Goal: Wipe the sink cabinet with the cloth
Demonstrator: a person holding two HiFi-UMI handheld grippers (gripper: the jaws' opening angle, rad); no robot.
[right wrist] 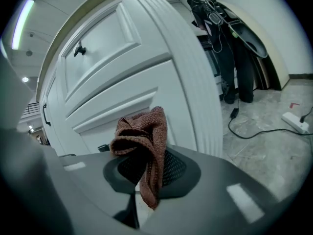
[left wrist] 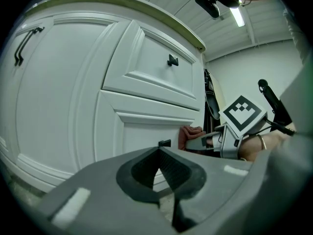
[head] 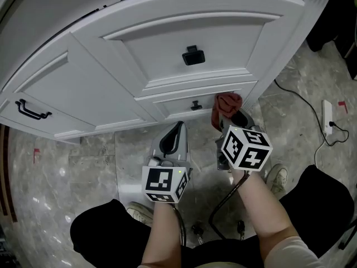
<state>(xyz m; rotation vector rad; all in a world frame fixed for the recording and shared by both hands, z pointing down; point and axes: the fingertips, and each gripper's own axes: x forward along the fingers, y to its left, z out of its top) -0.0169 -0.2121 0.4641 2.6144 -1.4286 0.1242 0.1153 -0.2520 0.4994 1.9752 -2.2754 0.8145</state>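
The white sink cabinet (head: 167, 49) fills the upper half of the head view, with its panelled drawers facing me. My right gripper (head: 223, 119) is shut on a reddish-brown cloth (head: 226, 104), held close to the right end of the lowest drawer, beside its small black knob (head: 196, 105). In the right gripper view the bunched cloth (right wrist: 142, 141) sticks up from between the jaws in front of the cabinet (right wrist: 122, 67); whether it touches the drawer I cannot tell. To the left, my left gripper (head: 177, 128) is shut and empty, pointing at the cabinet base.
A black bar handle (head: 30, 110) sits on the left door and a square knob (head: 193, 55) on the upper drawer. On the marble floor at the right lie a white power strip (head: 327, 116) and a black cable (head: 295, 96). Dark gear (right wrist: 230, 38) hangs beyond the cabinet's corner.
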